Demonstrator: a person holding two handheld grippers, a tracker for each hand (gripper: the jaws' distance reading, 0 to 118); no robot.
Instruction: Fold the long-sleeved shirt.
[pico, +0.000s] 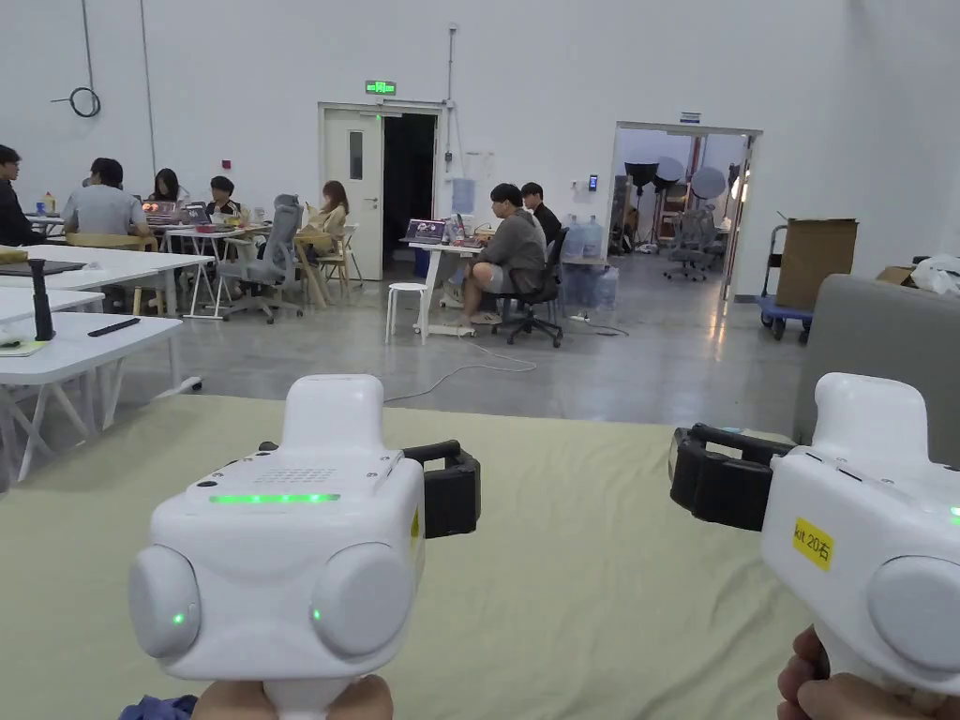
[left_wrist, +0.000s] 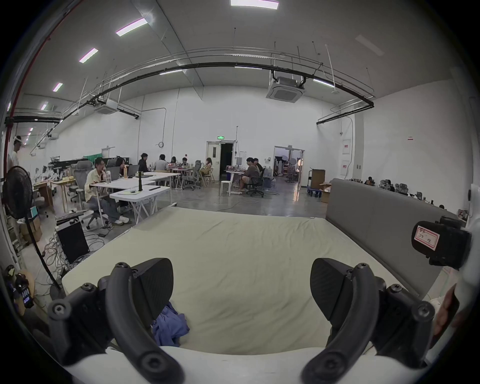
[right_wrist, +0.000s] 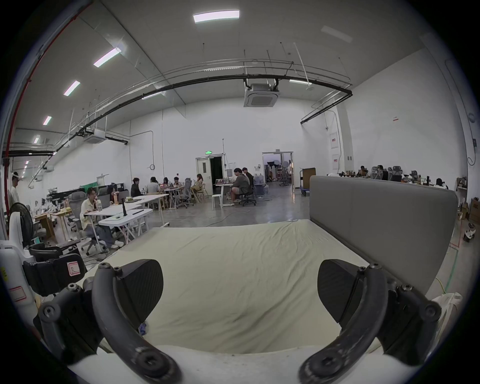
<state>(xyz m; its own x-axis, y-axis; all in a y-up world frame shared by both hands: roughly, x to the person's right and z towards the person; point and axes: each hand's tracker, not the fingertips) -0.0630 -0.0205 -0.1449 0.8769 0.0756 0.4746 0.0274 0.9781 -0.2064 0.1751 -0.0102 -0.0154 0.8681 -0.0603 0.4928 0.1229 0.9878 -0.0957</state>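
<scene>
The blue long-sleeved shirt (left_wrist: 170, 324) lay bunched at the lower left of the left gripper view, on the bed (left_wrist: 233, 259), near its front edge. Left tongs (left_wrist: 241, 288) were spread wide, grasping nothing; right tongs (right_wrist: 240, 291) likewise gaped over bare sheet. The risk, as I judged it: a crumpled heap invited pinching several layers at once, or the sheet too. At right, the grey headboard (right_wrist: 376, 220) hemmed in any spreading room.

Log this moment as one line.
left hand-held gripper open | right hand-held gripper open | crumpled blue shirt unheld on pale green bedsheet
</scene>
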